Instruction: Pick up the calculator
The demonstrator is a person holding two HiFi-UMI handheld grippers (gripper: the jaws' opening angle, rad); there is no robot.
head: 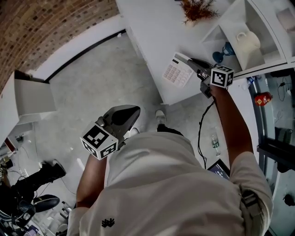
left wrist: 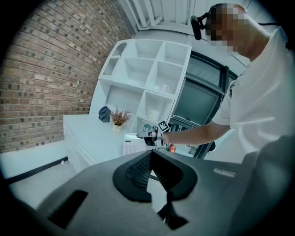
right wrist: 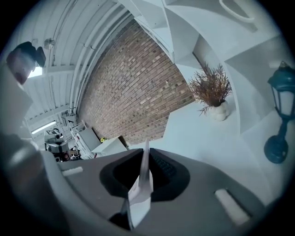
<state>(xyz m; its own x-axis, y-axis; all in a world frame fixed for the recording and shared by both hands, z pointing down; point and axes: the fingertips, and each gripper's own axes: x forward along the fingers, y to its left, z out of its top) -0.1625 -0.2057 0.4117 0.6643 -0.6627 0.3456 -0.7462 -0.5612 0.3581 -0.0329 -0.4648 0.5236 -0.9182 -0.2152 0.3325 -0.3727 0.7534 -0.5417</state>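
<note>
One calculator (head: pixel 176 73) is over the counter (head: pixel 147 27), long axis toward its front edge, clamped by the right gripper (head: pixel 184 60). The left gripper (head: pixel 132 113) has its jaws together, empty.

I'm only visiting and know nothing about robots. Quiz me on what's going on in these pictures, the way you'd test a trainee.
1. Multiple choice: what is the right gripper holding?
A) the white mug
B) the calculator
C) the blue lantern

2. True or false: the left gripper is also gripping the calculator.

3. Fill in the blank: the dried plant stands on the white ____.

Key:
1. B.
2. False. Its jaws are together with nothing between them.
3. Counter.
</note>
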